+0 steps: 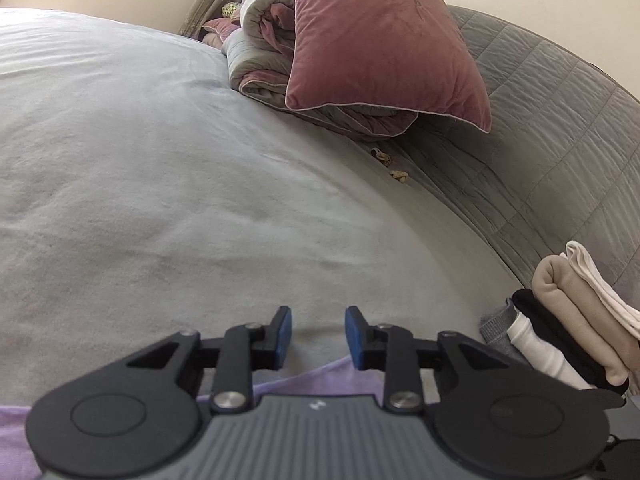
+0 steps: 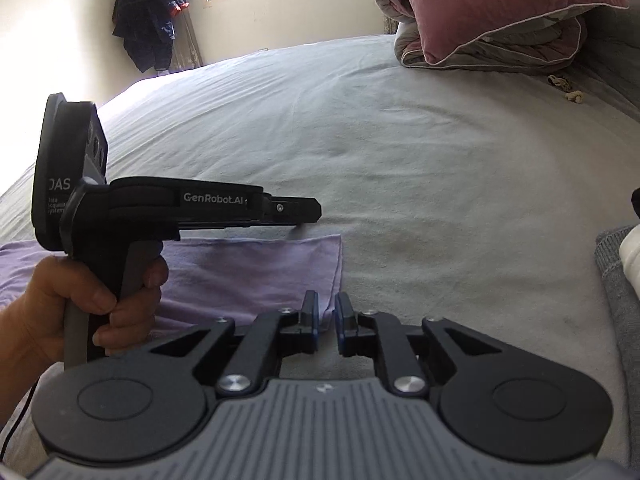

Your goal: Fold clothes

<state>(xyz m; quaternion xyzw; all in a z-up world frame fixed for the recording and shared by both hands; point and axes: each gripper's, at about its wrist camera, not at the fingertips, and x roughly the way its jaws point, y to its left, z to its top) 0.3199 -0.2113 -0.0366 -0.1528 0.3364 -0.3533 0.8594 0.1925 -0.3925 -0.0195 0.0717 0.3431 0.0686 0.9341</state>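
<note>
A lilac garment [image 2: 248, 268] lies flat on the pale bedsheet [image 2: 400, 152], near the bed's front edge. The left tongs [image 1: 318, 338] stand partly open over the garment's far edge with nothing between the blue pads. A hand [image 2: 80, 312] grips their handle. The right tongs [image 2: 327, 326] hang at the garment's right corner, jaws a narrow gap apart; the cloth's corner shows in the gap beyond the pads, but I cannot tell whether they pinch it. A stack of folded clothes [image 1: 576, 320] sits at the bed's right edge. A pink pillow [image 1: 380, 40] rests on a rolled quilt [image 1: 260, 48] at the far end.
</note>
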